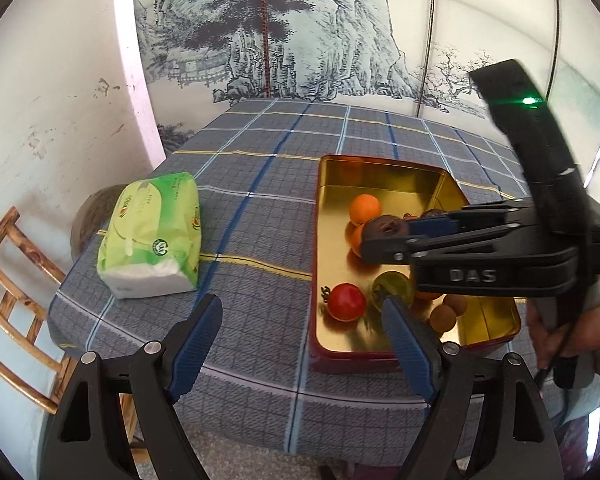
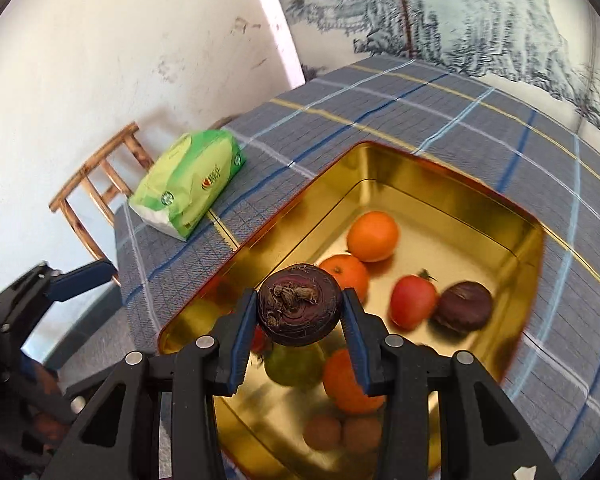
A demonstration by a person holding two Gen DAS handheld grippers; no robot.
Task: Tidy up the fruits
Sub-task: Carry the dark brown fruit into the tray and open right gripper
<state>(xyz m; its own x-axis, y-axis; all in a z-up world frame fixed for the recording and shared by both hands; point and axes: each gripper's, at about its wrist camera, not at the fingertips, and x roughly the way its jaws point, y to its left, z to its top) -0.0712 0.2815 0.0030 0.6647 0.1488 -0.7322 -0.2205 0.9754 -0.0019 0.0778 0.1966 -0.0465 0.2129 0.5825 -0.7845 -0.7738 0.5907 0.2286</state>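
Right hand-held gripper (image 2: 299, 312) is closed down on a dark purple-brown water chestnut (image 2: 299, 305), its blue pads (image 2: 242, 330) pressed against the two sides of the round bulb, which shows its rough crown toward the camera. It holds the chestnut in the air above the gold tin tray (image 2: 452, 184), over the near half of the tray. From the left wrist view the same gripper (image 1: 374, 236) reaches in from the right, with the chestnut (image 1: 384, 228) at its tip above the oranges.

Left hand-held gripper (image 1: 302, 320) stands wide open and holds nothing; its right finger (image 1: 408, 340) overlaps the near rim of the tray (image 1: 380, 164) in the view, though I cannot tell whether it touches.

Inside the tray lie two oranges (image 2: 373, 236), touching each other, a red fruit (image 2: 414, 300) beside a second dark chestnut (image 2: 465, 306), a green fruit (image 2: 294, 366), another orange (image 2: 348, 384) and two small brown round fruits (image 2: 323, 432). The tray sits on a table covered with a grey-blue plaid cloth (image 1: 260, 200), well apart from a green pack of tissues (image 1: 152, 236) to the left.
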